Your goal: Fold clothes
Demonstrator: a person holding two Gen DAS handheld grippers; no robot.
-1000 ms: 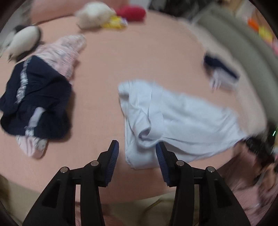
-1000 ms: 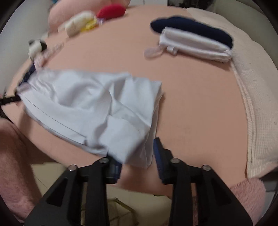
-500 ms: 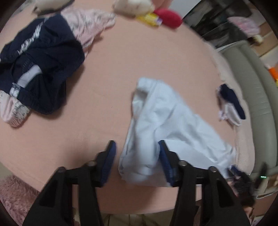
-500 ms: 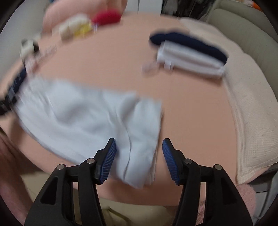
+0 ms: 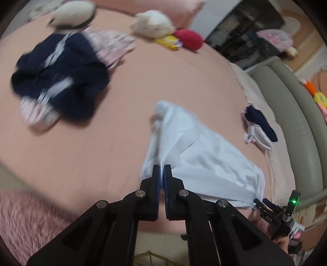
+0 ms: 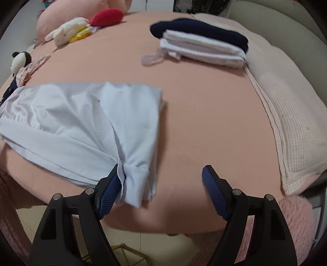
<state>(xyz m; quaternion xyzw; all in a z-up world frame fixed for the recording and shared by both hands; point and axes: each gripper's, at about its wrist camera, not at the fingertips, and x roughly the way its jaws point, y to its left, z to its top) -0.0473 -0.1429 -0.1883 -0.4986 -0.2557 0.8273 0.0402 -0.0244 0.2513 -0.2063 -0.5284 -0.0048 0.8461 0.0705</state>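
Observation:
A pale blue garment [image 5: 196, 151] lies crumpled on the pink bed near its front edge; it also shows in the right wrist view [image 6: 85, 122]. My left gripper [image 5: 162, 169] is shut on a fold of its near edge. My right gripper [image 6: 161, 184] is open wide, its left finger [image 6: 108, 190] touching the garment's near right corner, which lies between the jaws. The right gripper also shows at the far right of the left wrist view [image 5: 269, 212].
A dark navy and pink pile of clothes [image 5: 61, 77] lies at the left. A folded stack of white and navy clothes [image 6: 202, 43] sits at the back right. Plush toys [image 6: 67, 30] and a red cushion [image 6: 106, 17] lie at the back. A cream blanket [image 6: 286, 98] covers the right.
My left gripper has closed on the pale blue garment's edge. My right gripper has opened wider and let go of the corner it held a second ago.

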